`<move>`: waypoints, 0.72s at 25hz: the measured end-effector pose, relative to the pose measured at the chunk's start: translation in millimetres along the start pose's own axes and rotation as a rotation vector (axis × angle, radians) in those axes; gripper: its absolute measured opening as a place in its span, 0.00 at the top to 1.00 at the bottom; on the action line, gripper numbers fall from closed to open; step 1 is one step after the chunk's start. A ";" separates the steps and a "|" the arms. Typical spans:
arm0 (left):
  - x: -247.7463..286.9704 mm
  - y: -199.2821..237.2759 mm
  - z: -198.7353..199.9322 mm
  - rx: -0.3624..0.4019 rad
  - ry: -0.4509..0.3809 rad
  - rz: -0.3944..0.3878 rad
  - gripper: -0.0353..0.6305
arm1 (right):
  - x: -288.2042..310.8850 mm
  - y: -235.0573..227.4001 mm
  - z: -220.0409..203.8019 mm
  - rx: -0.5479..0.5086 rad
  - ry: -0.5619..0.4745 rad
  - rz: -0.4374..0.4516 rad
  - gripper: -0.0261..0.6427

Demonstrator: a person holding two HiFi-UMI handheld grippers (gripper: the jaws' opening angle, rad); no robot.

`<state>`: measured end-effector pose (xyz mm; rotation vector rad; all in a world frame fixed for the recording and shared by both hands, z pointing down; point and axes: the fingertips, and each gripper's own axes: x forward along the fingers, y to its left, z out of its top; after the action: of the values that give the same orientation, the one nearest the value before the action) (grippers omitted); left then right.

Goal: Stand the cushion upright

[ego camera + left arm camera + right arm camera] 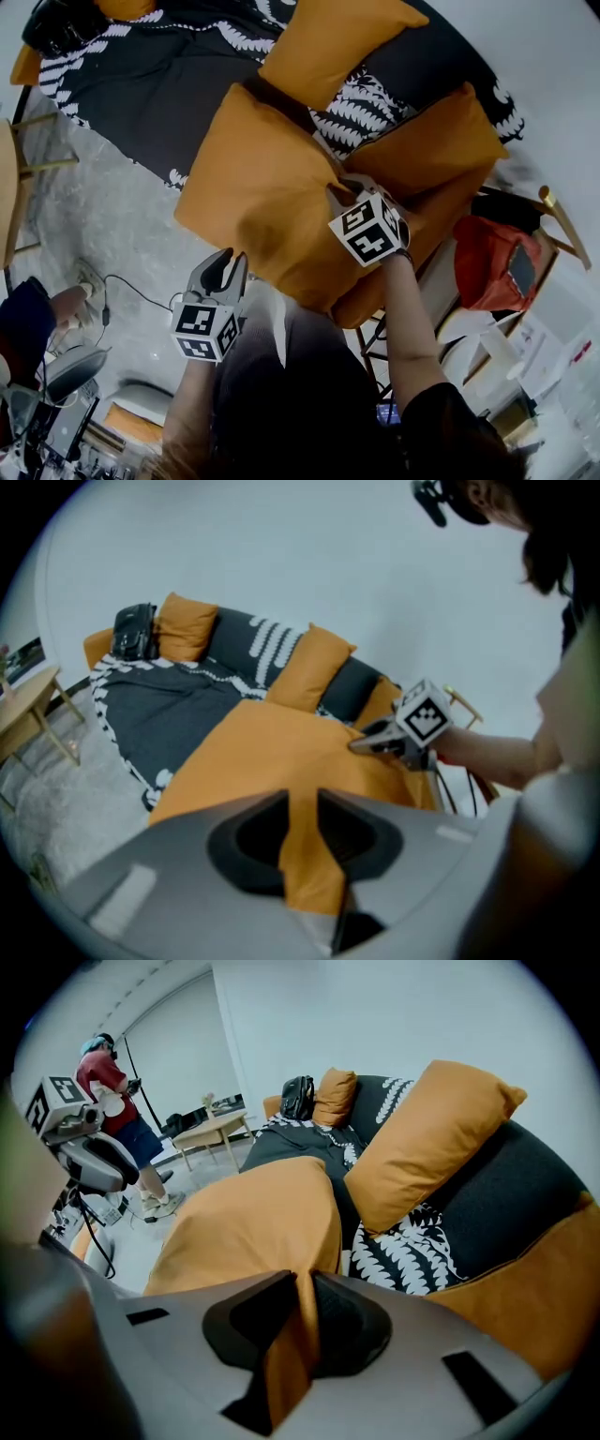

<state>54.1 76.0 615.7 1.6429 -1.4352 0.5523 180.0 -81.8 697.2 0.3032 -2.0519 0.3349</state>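
Marker cube [370,230] on each gripper: black-and-white square codes. Cushion [267,187]: large, orange, plump, smooth woven fabric, squarish, lying tilted at front edge of sofa [159,84], overhanging floor. Sofa cover dark, white fern-leaf print. Right gripper [305,1283]: jaws nearly together, pinching fold of cushion. Left gripper [300,803]: jaws wide, cushion's edge in gap, not clamped
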 end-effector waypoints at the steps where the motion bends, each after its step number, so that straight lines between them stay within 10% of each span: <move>1: -2.5 -0.8 0.1 -0.001 -0.007 0.001 0.80 | -3.0 1.5 1.7 0.001 -0.004 -0.009 0.88; 18: -69.4 29.7 19.5 -0.031 -0.171 0.034 0.81 | -66.3 72.5 53.4 -0.046 -0.063 -0.119 0.96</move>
<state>5.3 100.3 560.0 1.6768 -1.5908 0.4146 142.9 -28.5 606.1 0.4105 -2.0898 0.2079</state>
